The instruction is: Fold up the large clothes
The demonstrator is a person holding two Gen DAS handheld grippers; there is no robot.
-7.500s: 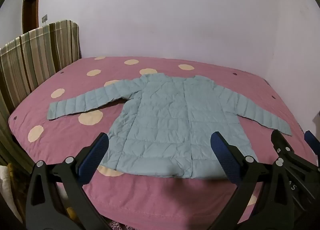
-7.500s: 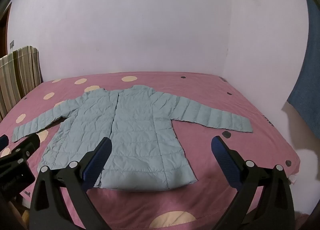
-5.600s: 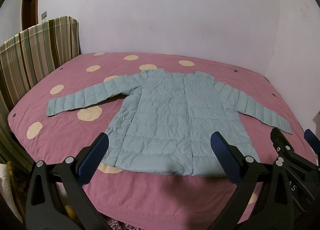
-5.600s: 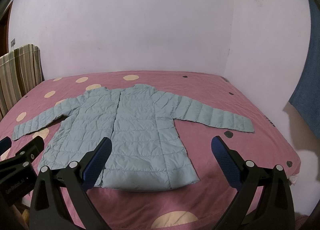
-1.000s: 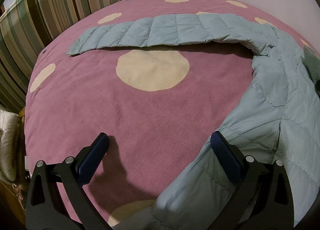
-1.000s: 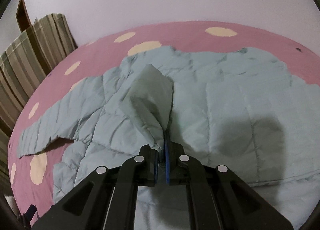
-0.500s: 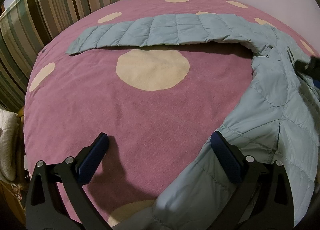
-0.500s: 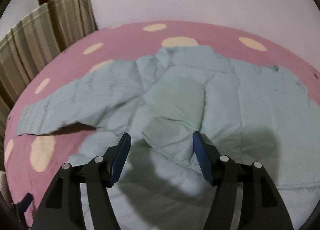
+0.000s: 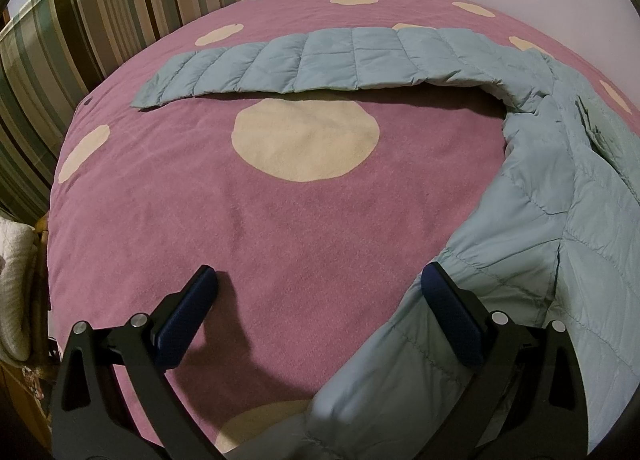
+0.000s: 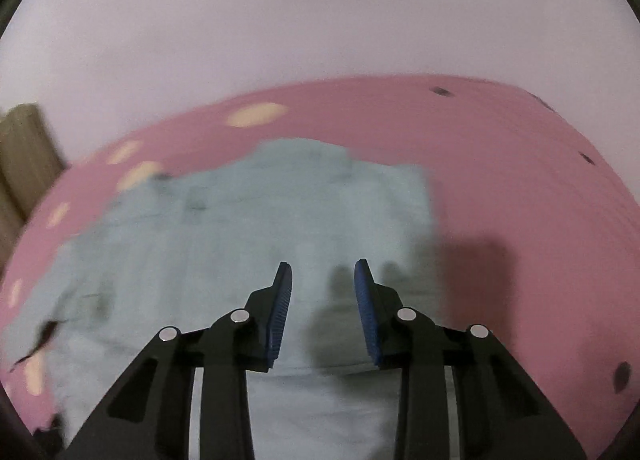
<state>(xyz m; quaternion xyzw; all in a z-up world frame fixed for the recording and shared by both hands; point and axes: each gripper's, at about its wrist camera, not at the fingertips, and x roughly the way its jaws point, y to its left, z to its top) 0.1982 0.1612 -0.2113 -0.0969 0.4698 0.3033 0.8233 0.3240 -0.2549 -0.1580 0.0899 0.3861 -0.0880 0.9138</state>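
The pale blue jacket (image 9: 560, 219) is spread on the pink spotted bedspread (image 9: 280, 227). The left gripper (image 9: 320, 292) is held wide open, low over the bedspread; only its right-hand finger is seen against the jacket's hem, nothing gripped. The right gripper (image 10: 323, 280) is seen above the jacket's body, jaws partly open and just closing, with nothing between them. One sleeve (image 9: 312, 59) is stretched out flat.

Angling steeply downward, left gripper (image 9: 320, 288) with blue-padded jaws spread wide and gripping nothing. Tilting down less sharply, right gripper (image 10: 323, 272) with jaws a narrow gap apart, having just been closing, nothing caught between the ribbed blue pads (image 10: 280, 312).
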